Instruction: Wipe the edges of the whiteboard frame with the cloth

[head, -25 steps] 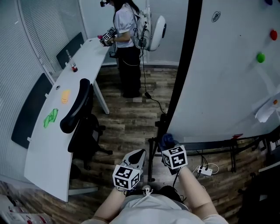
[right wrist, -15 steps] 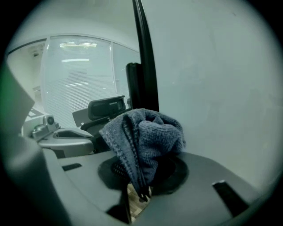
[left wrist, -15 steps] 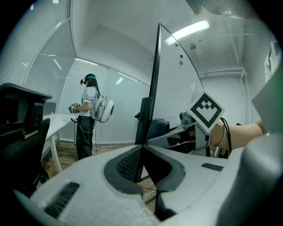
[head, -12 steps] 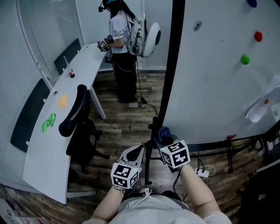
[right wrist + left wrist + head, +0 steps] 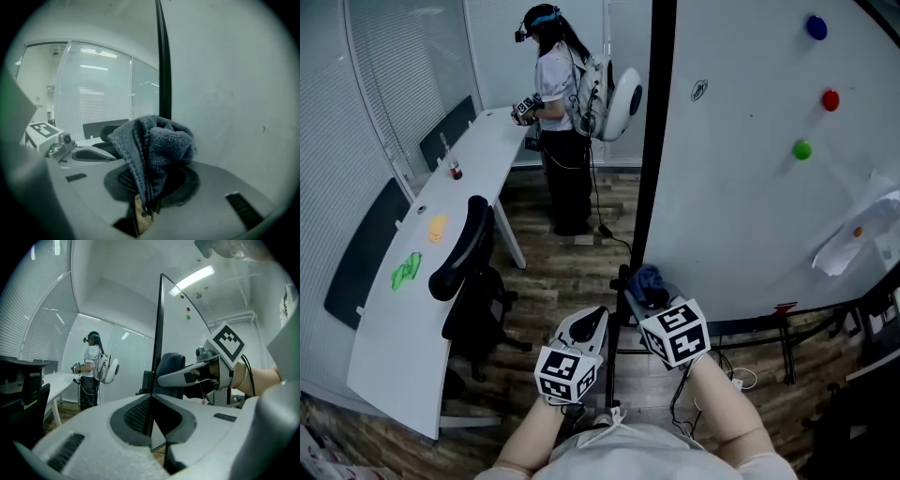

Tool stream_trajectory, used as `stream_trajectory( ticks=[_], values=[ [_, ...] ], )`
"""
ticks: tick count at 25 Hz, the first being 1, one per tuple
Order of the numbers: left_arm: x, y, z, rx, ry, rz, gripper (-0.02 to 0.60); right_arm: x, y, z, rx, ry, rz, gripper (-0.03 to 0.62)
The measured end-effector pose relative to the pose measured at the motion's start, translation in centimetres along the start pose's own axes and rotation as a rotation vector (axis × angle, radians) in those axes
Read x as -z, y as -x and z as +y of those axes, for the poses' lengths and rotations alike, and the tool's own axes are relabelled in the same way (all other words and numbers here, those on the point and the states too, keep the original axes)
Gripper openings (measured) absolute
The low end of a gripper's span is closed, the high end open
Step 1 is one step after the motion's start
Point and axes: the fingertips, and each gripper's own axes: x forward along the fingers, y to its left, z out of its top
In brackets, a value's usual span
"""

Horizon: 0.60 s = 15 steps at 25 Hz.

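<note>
White desk (image 5: pixel 394 347), black chair (image 5: pixel 461 251), standing person (image 5: pixel 555 89)

A blue-grey knitted cloth (image 5: pixel 157 140), bunched up and pointing upward, sits low down, just beside the whiteboard's black vertical frame edge (image 5: pixel 654 141).

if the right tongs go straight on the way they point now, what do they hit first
Most likely the black vertical edge of the whiteboard frame, and the bunched grey-blue cloth clamped in the right tongs would touch it first. Depth is unclear, so I cannot tell how near it is.
</note>
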Motion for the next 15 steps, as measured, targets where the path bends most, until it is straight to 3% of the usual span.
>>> stream_trajectory(
  ticks=[11,15],
  values=[
    [-4.6,-1.0,-1.5,0.028,-0.036,-0.066,0.018,-8.1,3.3,-0.2,0.013,0.073,-0.156,0.077],
    [-5.7,-0.4,-2.0,0.063,0.02,-0.086,0.018,-10.8,4.5,-0.3,0.043,0.12,-0.198,0.077]
  ],
)
